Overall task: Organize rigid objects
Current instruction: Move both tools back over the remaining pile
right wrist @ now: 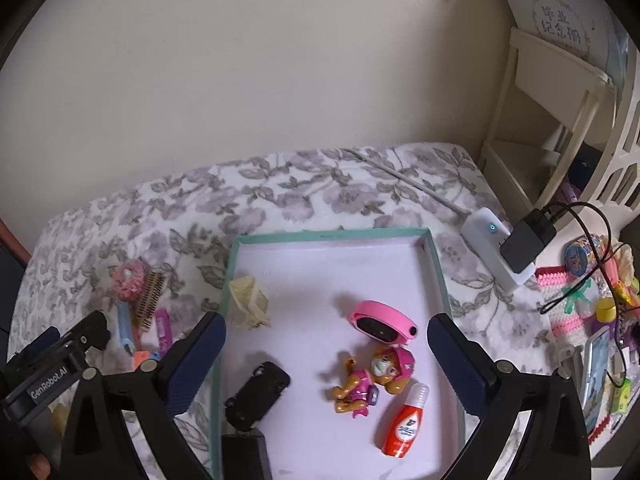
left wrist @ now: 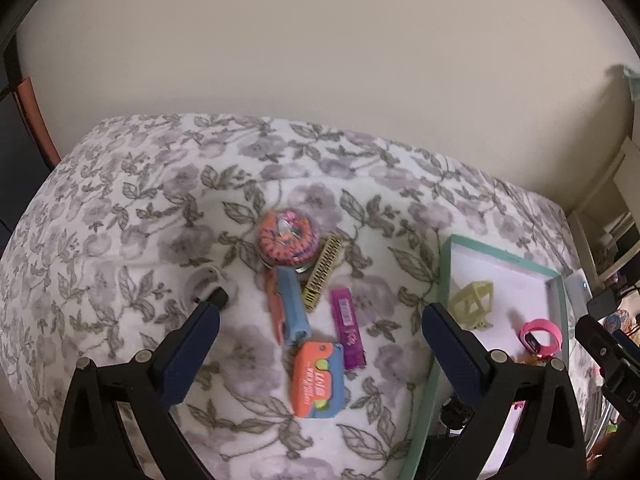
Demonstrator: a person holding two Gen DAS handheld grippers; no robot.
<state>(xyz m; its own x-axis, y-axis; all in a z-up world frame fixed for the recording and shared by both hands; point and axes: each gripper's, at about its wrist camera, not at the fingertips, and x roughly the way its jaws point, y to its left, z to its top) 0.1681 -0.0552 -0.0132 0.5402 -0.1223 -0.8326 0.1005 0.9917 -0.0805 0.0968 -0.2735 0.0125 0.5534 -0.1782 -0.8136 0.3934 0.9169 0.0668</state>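
My left gripper (left wrist: pixel 320 316) is open and empty above loose items on the floral bedspread: an orange-and-blue box (left wrist: pixel 318 380), a purple bar (left wrist: pixel 348 328), a blue-and-orange stick (left wrist: pixel 290 308), a yellow comb (left wrist: pixel 323 274) and a round orange toy (left wrist: pixel 288 240). My right gripper (right wrist: pixel 326 326) is open and empty over the teal-rimmed tray (right wrist: pixel 332 233). The tray holds a pink watch (right wrist: pixel 382 322), a pup figure (right wrist: pixel 372 380), a red bottle (right wrist: pixel 404 420), a black toy car (right wrist: pixel 258 396) and a yellow hair claw (right wrist: pixel 248 296).
A white power strip (right wrist: pixel 492 248) with a black plug and cables lies right of the tray. Cluttered small toys (right wrist: pixel 600 312) sit at the far right. A cream shelf (right wrist: pixel 552 120) stands by the wall. The left gripper's body (right wrist: pixel 52 360) shows at the left edge.
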